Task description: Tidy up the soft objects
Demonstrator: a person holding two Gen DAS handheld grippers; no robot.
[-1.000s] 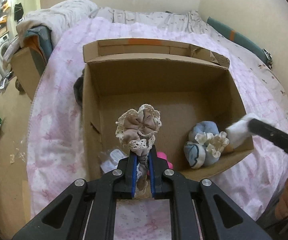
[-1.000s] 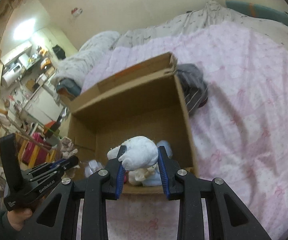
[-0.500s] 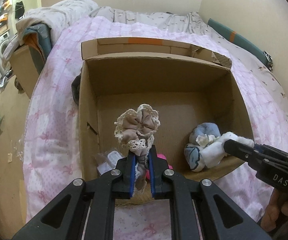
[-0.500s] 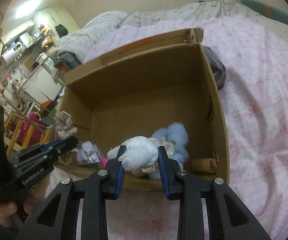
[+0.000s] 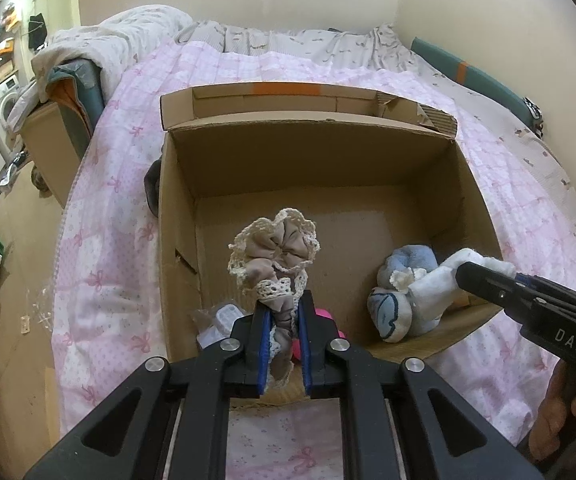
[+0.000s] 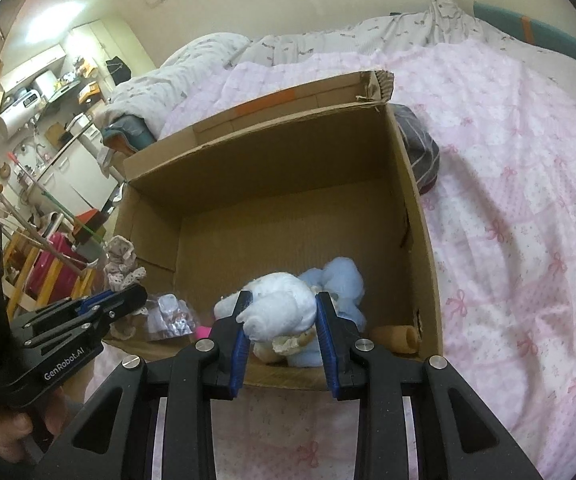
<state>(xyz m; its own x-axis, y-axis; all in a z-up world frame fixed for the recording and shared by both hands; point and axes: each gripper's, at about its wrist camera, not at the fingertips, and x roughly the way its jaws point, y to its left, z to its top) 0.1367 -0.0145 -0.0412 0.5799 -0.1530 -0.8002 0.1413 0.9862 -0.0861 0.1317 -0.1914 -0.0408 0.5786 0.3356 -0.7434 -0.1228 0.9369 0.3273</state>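
The left gripper (image 5: 282, 322) is clenched on a beige lace-trimmed scrunchie (image 5: 274, 252), its jaws just starting to part, though the blue pads (image 5: 264, 340) are still pressed against the bunched fabric between them. The ruffled ring of the scrunchie stands up above the fingertips, over the near left part of an open cardboard box (image 5: 311, 152). Just below and behind the fingertips, on the box floor, lie a crinkled clear plastic packet (image 5: 220, 318) to the left and a pink item (image 5: 321, 316) partly hidden by the right finger. Off to the right of this gripper, the right gripper (image 6: 282, 318) grasps a white plush toy (image 6: 278, 306) between its blue pads, holding it low at the near right corner of the box. The toy touches a pale blue plush (image 6: 341, 280) lying just beyond it on the box floor, and a tan cylindrical object (image 6: 393, 336) lies to the right against the box wall. The box sits on a pink bedspread (image 6: 519, 208) printed with bows. A dark striped cloth (image 6: 417, 148) is bunched against the outer far right side of the box. A hand (image 5: 557, 412) holds the right gripper's handle.
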